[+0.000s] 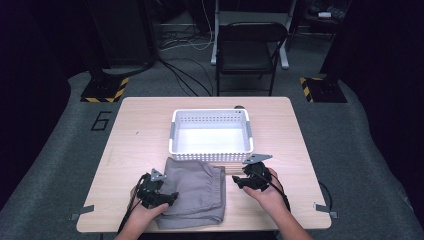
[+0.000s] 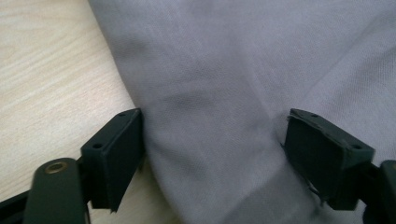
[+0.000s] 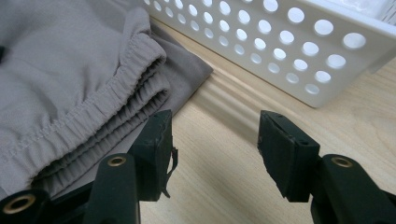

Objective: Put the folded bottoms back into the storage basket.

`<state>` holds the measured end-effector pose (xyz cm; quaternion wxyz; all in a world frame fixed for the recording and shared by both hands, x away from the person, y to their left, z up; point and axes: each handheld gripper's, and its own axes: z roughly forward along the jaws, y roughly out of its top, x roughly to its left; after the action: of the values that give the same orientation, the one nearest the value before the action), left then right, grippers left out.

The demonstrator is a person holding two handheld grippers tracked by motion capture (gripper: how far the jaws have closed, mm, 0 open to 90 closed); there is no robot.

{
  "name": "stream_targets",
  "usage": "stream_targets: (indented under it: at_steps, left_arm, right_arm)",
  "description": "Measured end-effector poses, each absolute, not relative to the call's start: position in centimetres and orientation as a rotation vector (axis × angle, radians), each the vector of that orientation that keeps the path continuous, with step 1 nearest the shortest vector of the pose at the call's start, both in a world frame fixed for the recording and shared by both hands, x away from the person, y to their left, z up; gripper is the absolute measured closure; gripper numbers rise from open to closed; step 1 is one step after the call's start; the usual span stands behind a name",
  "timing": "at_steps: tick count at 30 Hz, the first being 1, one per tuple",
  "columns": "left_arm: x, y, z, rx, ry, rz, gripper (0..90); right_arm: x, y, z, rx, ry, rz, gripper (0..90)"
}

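Left tongs (image 2: 212, 144) gape around the folded grey trousers' (image 1: 196, 192) edge near the worktop's (image 1: 140, 125) front edge; right tongs (image 3: 215, 149) stand apart beside the white basket (image 1: 210, 148).

grey shorts (image 1: 196, 191) — folded, flat, table's near edge | white basket (image 1: 173, 131) — just behind

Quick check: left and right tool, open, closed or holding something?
Left tool: open, jaws straddling the edge of the folded grey garment, not clamped.
Right tool: open, holding nothing, over bare table beside the garment.
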<state>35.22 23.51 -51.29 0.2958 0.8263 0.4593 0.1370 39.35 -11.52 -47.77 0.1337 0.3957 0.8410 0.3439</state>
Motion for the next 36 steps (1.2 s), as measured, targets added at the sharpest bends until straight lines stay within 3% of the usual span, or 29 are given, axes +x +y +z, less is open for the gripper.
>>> stream_targets:
  at_steps: [12,27,36]
  left_arm:
    - [35.2,23.5,-51.3,2.185,1.208,0.372,23.9]
    - [35.0,23.6,-51.6,2.163,1.192,0.381,23.9]
    - [35.0,23.6,-51.6,2.165,1.191,0.382,23.7]
  right_arm:
    - [39.8,-9.7,-48.5,1.158,2.424,1.004,43.3]
    - [42.3,-7.5,-50.0,1.386,2.345,1.023,45.0]
    - [42.7,-7.1,-50.0,1.334,2.34,1.037,45.1]
